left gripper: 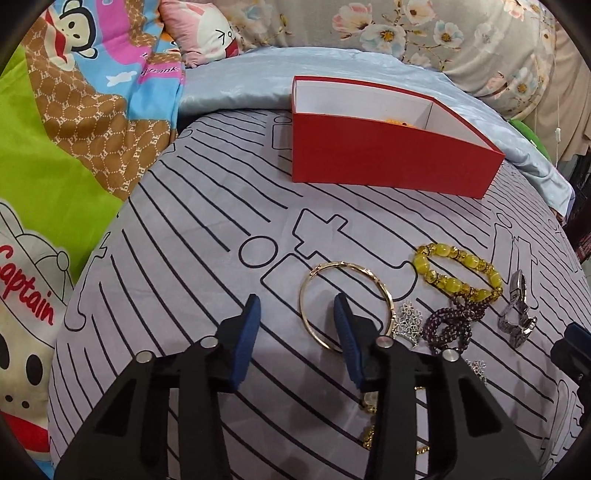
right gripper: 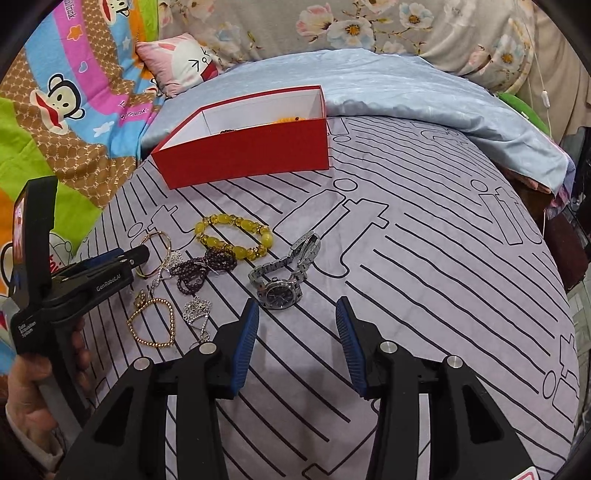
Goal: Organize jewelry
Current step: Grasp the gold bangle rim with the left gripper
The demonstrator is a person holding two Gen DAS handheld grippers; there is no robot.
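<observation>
Loose jewelry lies on a grey line-print sheet. My left gripper is low over the gold bangle, jaws apart, with the bangle's left rim between the blue pads and neither pad pressing on it. In the right wrist view the left gripper reaches the bangle from the left. My right gripper stands open over bare sheet, the silver watch just beyond its left finger. A yellow bead bracelet, a dark purple bead bracelet, a silver flower piece and a gold bead chain lie between.
An open red box with white walls stands at the back, orange beads inside. A pale blue satin cover and a floral cushion lie behind it. A monkey-print quilt borders the left. A hand holds the left gripper.
</observation>
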